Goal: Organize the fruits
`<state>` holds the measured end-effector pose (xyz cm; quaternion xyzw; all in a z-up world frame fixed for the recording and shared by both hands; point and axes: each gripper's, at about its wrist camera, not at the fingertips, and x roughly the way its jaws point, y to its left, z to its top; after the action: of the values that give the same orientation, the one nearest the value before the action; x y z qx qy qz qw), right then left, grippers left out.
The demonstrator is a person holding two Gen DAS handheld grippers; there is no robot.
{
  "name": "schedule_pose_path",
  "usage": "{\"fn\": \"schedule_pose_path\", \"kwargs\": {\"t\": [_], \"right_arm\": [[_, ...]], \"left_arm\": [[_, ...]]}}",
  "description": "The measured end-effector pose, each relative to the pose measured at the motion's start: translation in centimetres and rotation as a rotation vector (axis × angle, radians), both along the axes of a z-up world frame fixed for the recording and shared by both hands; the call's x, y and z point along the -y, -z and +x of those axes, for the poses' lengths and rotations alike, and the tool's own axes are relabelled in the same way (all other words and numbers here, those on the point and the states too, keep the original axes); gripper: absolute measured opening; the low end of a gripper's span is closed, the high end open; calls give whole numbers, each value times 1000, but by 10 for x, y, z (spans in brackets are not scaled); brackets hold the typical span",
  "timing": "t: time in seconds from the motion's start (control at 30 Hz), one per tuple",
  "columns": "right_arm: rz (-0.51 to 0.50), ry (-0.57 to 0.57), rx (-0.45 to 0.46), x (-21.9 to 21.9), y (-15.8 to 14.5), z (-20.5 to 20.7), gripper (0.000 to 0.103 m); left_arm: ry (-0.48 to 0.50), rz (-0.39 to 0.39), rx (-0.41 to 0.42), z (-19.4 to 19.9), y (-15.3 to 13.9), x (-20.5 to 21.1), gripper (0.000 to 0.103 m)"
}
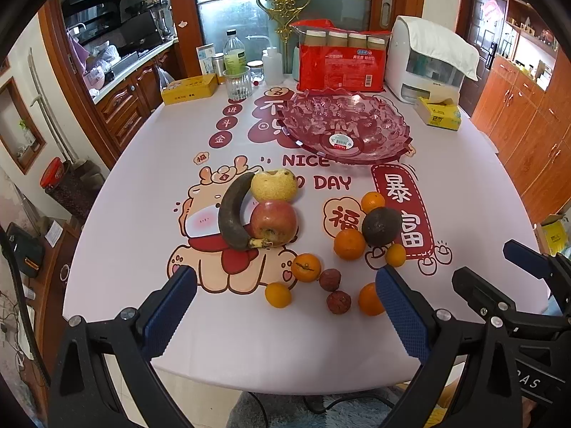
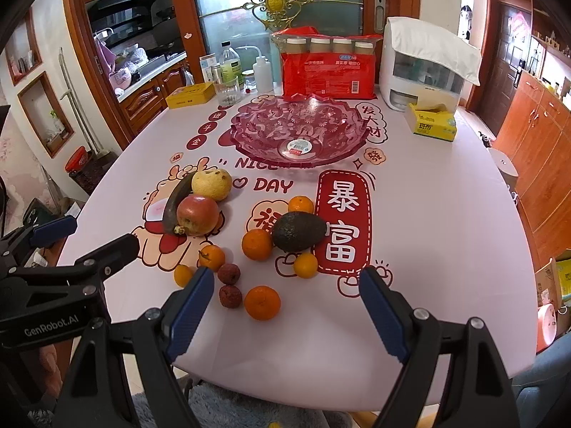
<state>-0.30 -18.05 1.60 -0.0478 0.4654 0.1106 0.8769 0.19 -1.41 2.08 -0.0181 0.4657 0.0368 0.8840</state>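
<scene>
A pink glass fruit bowl (image 1: 344, 126) (image 2: 298, 130) stands empty at the table's far middle. Nearer lie a dark banana (image 1: 232, 212) (image 2: 176, 199), a red apple (image 1: 274, 223) (image 2: 197, 214), a yellow pear (image 1: 274, 185) (image 2: 211, 184), a dark avocado (image 1: 381, 226) (image 2: 299, 231), several mandarins (image 1: 306, 267) (image 2: 262, 302) and two lychees (image 1: 338, 301) (image 2: 230, 296). My left gripper (image 1: 285, 278) is open and empty above the near edge. My right gripper (image 2: 287, 278) is open and empty beside it; it also shows in the left wrist view (image 1: 499, 262).
At the table's back stand a red pack of bottles (image 1: 342, 59), a white dispenser (image 1: 428, 60), a yellow tissue box (image 1: 439, 112), a yellow tin (image 1: 189, 89), a glass (image 1: 237, 83) and bottles. Cabinets flank both sides.
</scene>
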Motion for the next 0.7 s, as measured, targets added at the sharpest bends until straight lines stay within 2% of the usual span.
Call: {"fn": "schedule_pose_path", "kwargs": {"t": [0.27, 0.5, 0.7], "right_arm": [[13, -12, 1, 3, 1, 1, 84], [31, -11, -36, 3, 11, 2, 84], [41, -3, -89, 0, 27, 4, 84]], "left_arm": [[-4, -13, -12, -1, 1, -1, 99], [-6, 7, -41, -1, 5, -1, 99], [-6, 6, -85, 2, 20, -6, 99]]}}
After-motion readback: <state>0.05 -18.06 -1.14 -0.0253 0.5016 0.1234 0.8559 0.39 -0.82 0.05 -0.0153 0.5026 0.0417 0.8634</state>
